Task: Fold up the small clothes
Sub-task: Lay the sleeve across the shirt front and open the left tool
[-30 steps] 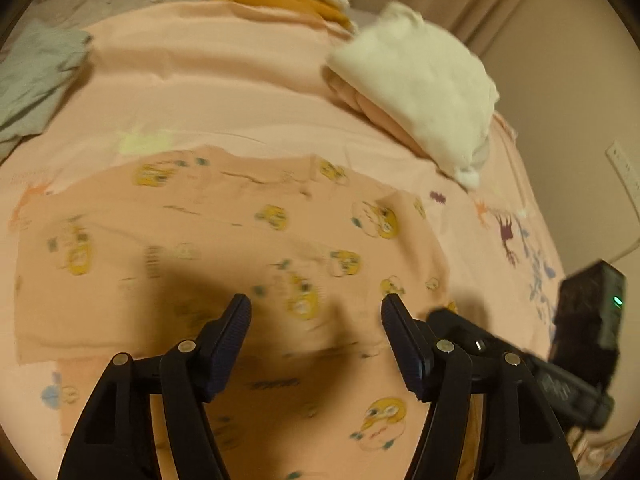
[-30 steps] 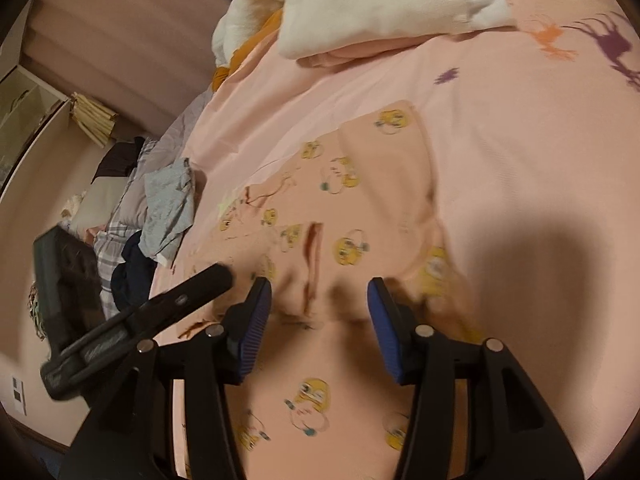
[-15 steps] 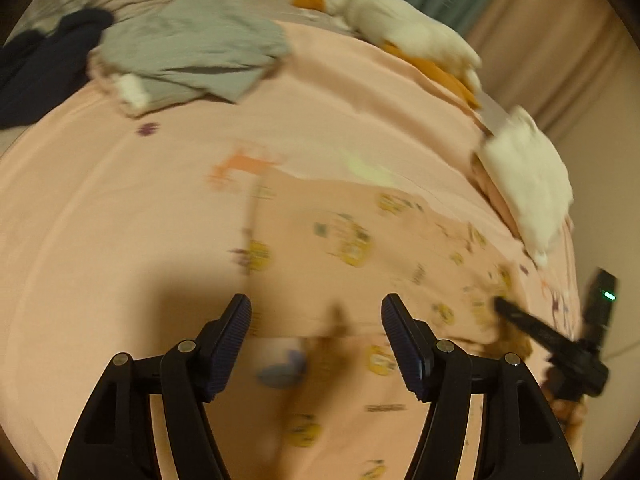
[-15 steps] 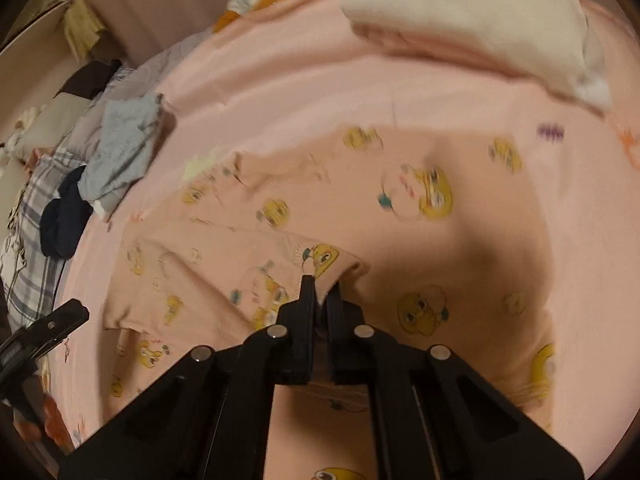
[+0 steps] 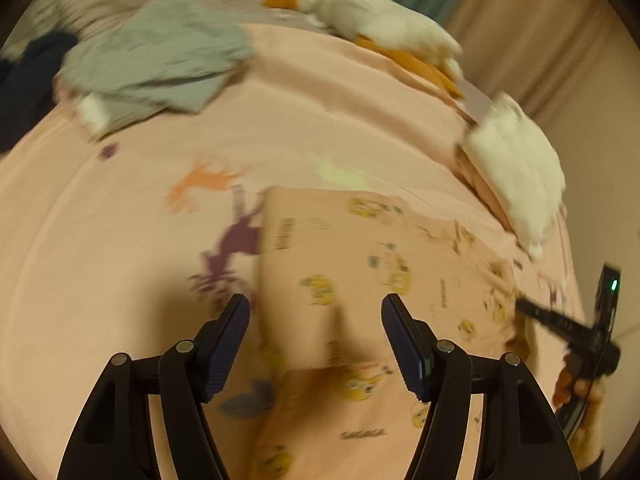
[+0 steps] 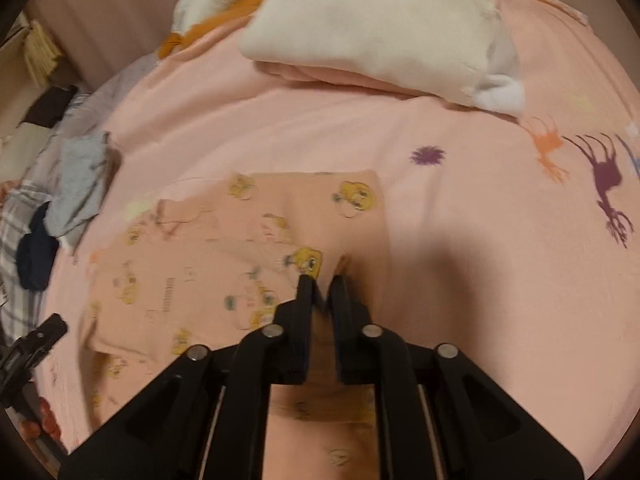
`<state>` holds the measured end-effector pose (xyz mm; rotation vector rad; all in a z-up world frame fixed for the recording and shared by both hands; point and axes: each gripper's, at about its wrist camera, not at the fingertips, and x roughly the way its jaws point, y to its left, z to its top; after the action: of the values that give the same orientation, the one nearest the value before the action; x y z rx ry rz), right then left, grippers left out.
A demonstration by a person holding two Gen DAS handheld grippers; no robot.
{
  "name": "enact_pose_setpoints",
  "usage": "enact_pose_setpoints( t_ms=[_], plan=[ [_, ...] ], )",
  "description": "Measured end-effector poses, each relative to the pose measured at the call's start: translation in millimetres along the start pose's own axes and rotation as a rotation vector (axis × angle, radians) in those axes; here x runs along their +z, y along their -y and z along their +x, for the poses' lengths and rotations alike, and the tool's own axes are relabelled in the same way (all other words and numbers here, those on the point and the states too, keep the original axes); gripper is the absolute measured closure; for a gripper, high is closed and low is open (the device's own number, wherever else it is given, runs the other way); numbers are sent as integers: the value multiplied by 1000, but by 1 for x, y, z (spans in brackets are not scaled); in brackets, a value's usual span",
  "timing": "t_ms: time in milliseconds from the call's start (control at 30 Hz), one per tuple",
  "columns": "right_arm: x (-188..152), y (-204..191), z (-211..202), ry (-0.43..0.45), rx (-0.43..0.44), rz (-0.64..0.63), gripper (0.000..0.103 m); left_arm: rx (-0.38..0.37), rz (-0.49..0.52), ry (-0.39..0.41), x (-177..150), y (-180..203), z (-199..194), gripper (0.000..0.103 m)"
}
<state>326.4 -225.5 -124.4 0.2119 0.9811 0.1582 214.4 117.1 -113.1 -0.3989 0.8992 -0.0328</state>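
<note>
A small peach garment (image 5: pixel 360 264) printed with yellow cartoon birds lies spread on the pink bedspread (image 5: pixel 120 240). My left gripper (image 5: pixel 316 312) hovers open over the garment's left edge, nothing between its fingers. In the right wrist view the same garment (image 6: pixel 200 272) has a fold pinched and raised off the bed by my right gripper (image 6: pixel 322 280). Its jaws are nearly together and are opening slightly, with the fabric still between the pads. The right gripper (image 5: pixel 524 308) and the hand holding it show at the right edge of the left wrist view.
A folded white cloth stack (image 6: pixel 372 24) sits at the far side of the bedspread (image 6: pixel 480 240). A white and orange plush toy (image 5: pixel 380 24) lies beyond it. A grey garment (image 5: pixel 156 60) and dark clothing (image 6: pixel 36 256) are heaped at the left.
My right gripper went from open to pinching a fold of the peach garment and has lifted it. The left gripper slid leftward to the garment's left edge, staying open.
</note>
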Motion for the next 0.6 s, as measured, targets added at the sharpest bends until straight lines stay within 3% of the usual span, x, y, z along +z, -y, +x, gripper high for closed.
enact_pose_setpoints(
  t_ms=[100,200,300,367,467,600],
  plan=[
    [0,0,-18,98,31,-1,89,-16,101,-4,-1,22,11,36],
    [1,-8,-13,69,81,-38,89,-14,153,-26,-5,31,25,41],
    [-5,-12,10,3,-1,-103,89,11,161,-64,-11,30,43,44],
    [-11,-14,27,-27,-52,-111,96,34,159,-89,-15,25,53,44],
    [-13,-10,28,-14,-53,-108,96,41,182,-82,-20,24,57,44],
    [-20,-28,9,18,-124,-178,86,23,173,-80,-23,24,47,44]
  ],
)
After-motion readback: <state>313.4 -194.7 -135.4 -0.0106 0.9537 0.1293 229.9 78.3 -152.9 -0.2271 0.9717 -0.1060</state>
